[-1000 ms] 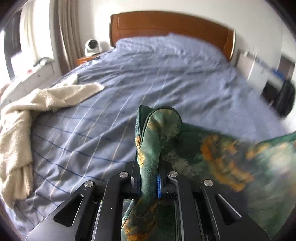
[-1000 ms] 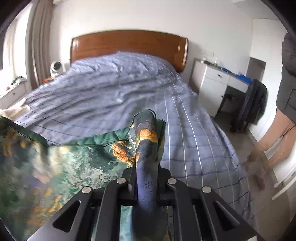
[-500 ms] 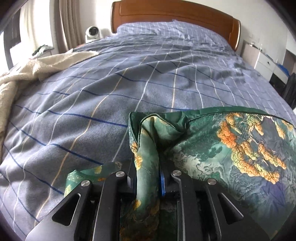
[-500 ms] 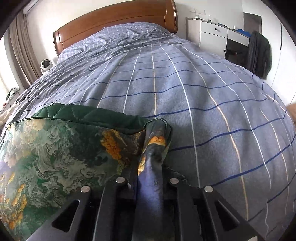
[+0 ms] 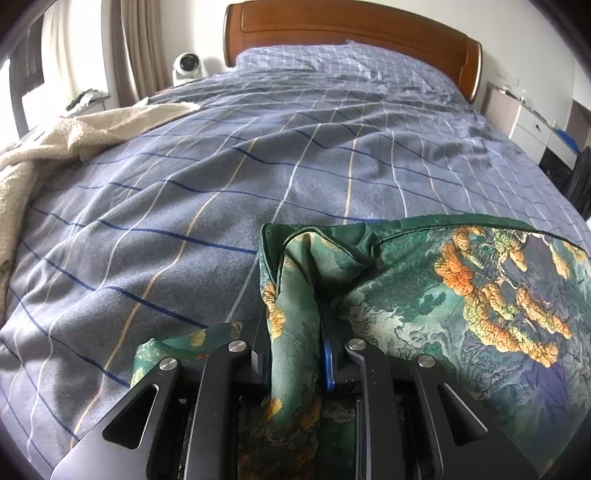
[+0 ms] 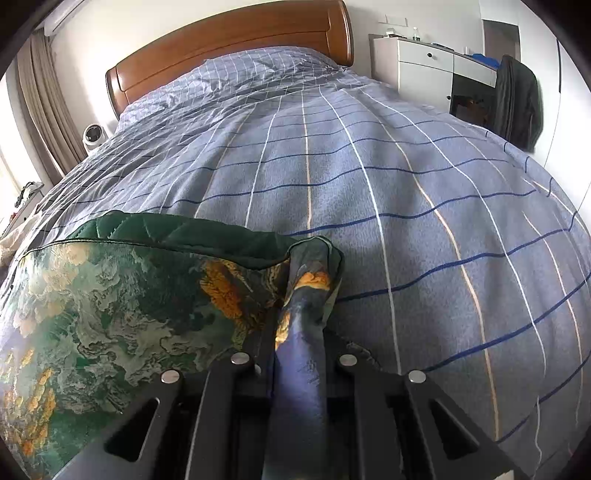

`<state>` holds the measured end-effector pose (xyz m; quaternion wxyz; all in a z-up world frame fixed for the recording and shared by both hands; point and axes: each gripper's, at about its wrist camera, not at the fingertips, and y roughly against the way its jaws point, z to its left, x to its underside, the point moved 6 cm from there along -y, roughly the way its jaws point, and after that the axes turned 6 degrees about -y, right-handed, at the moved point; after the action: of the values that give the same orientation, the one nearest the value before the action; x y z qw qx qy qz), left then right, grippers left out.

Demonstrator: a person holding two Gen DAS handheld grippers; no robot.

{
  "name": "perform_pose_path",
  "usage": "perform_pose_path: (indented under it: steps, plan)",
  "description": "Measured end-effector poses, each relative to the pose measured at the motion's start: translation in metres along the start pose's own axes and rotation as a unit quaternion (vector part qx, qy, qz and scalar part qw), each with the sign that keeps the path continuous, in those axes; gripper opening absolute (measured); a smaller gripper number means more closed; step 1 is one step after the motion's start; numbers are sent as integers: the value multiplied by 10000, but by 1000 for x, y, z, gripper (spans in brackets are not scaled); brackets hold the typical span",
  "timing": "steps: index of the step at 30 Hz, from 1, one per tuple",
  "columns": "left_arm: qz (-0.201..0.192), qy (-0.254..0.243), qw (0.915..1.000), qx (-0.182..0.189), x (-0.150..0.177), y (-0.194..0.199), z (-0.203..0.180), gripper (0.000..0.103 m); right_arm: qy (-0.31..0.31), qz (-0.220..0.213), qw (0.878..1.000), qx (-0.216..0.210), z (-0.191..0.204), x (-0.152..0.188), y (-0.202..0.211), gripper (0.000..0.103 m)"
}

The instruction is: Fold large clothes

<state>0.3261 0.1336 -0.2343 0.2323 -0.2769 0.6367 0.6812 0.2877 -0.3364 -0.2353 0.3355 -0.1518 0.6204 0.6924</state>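
Note:
A green silky garment (image 5: 461, 295) with orange and teal print lies spread on the blue checked bedspread (image 5: 258, 166). My left gripper (image 5: 295, 332) is shut on the garment's left corner, low over the bed. My right gripper (image 6: 301, 332) is shut on the garment's right corner (image 6: 310, 273), which bunches up between the fingers. The garment (image 6: 110, 295) stretches between the two grippers, its dark green lining (image 6: 177, 236) showing along the far edge. A loose strip of the garment (image 5: 177, 345) pokes out left of the left gripper.
A cream fleece blanket (image 5: 55, 140) lies on the bed's left side. A wooden headboard (image 5: 351, 33) stands at the far end. A white fan (image 5: 187, 65) stands beside it. White drawers (image 6: 424, 70) and a dark hanging coat (image 6: 517, 99) are to the right.
Both grippers came down from the air to just above the bedspread, laying the garment flat on the bed. In the last half second they barely moved.

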Motion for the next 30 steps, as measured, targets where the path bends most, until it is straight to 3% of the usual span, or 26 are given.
perform_pose_path:
  steps: [5,9,24,26,30]
  plan:
    - [12,23,10000,-90,0,2,2,29,-7,-2,10000,-12,0,0,0,16]
    - [-13,112,9997,-225,0,5,7,43,-19,-10,10000,-31,0,0,0,16]
    - [7,200,9995,-244,-1,3,10,52,-40,-14,10000,-69,0,0,1,17]
    - [41,216,9994,-259,-1,3,10,56,-40,-11,10000,-66,0,0,1,17]
    - [182,337,9985,-393,-2,5,15,73,-2,4,10000,-26,0,-1,1,17]
